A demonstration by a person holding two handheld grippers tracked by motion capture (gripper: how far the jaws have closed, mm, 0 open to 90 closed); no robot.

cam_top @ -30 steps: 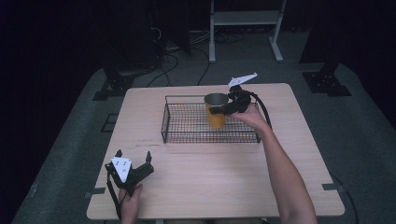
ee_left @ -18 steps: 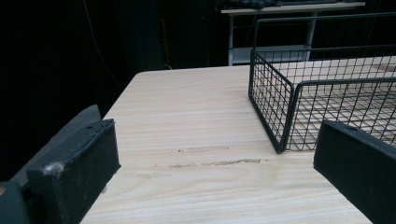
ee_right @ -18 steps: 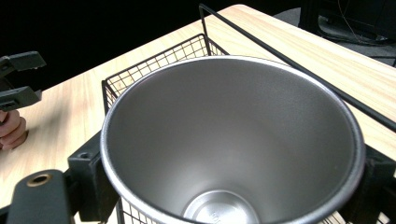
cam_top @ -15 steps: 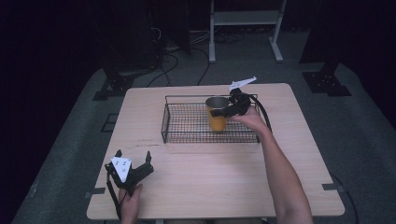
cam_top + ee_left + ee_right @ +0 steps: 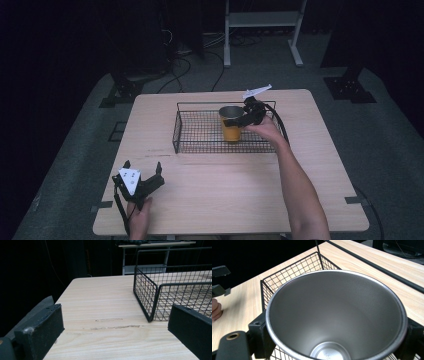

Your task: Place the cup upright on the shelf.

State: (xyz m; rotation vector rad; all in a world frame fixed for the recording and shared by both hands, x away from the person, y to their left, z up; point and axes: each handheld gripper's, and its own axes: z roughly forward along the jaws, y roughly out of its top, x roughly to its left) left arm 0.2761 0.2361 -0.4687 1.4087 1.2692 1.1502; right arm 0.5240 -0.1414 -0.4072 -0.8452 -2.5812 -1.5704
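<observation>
An orange cup (image 5: 231,131) with a steel inside (image 5: 337,322) stands upright within the black wire basket (image 5: 176,131), toward its right half. My right gripper (image 5: 231,120) is shut on the cup just under the rim, one jaw on each side of it (image 5: 335,341). Whether the cup's base touches the basket floor is hidden. My left gripper (image 5: 142,166) rests open near the table's front left corner, nothing between its jaws (image 5: 116,335), pointing toward the basket's near left corner (image 5: 150,300).
The wooden table (image 5: 225,195) has bare surface in front of the basket and to its left. A white metal rack (image 5: 260,20) and cables lie on the dark floor beyond the far edge. The left gripper (image 5: 218,280) appears far off in the right gripper view.
The right gripper has sunk a little with the cup, deeper into the basket. The left gripper has stayed where it was.
</observation>
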